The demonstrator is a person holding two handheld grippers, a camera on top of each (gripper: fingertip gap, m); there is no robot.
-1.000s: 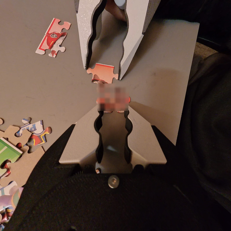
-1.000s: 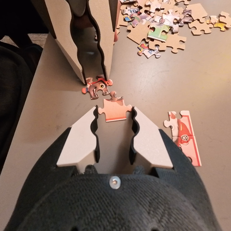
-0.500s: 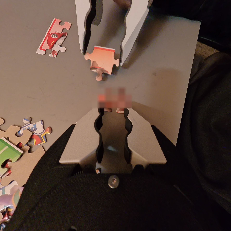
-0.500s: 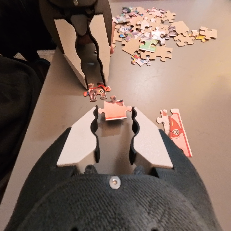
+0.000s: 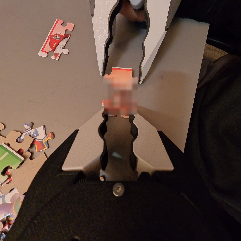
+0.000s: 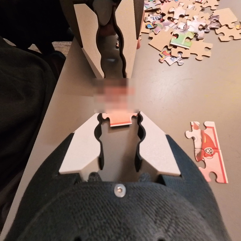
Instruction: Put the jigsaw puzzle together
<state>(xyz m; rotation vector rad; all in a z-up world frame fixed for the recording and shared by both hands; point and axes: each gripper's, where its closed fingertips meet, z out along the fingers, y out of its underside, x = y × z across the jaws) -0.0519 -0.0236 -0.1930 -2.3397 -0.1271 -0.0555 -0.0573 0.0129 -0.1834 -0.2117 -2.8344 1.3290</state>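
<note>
Grey, matte and lightly scuffed, the worktop [image 6: 169, 91] carries flat cardboard puzzle pieces with printed faces and plain brown backs. Both grippers have pale, wedge-shaped plastic fingers lined with black wavy pads [image 6: 140, 125] and sit on textured black bodies.

The right gripper [image 6: 119, 114] has its jaws clenched on a pink piece [image 6: 120, 120]. The side tabs of this piece meet the pad tips on both sides. Its straight edge, marked by a red and a white stripe, points back into the jaw gap.

The left gripper [image 5: 118, 114] faces it tip to tip. A red piece [image 5: 125, 116] sits between its pad tips. Only two small lobes show below a blurred patch, so pad contact is mostly hidden. The jaws stand narrowly apart at the width of the piece.

Both pieces lie near the worktop edge that borders dark fabric [image 5: 215, 130]. Whether they interlock cannot be told, because the patch covers where they meet.

A joined red-and-pink pair [image 6: 207, 150] lies apart, further in from that edge.

The right wrist view shows the whole loose pile [image 6: 182, 26] spread towards the far edge, many pieces face down. The left wrist view shows only the fringe of the pile, at the picture's lower left. It does show the pink piece from the opposite side, held between the right jaws.
</note>
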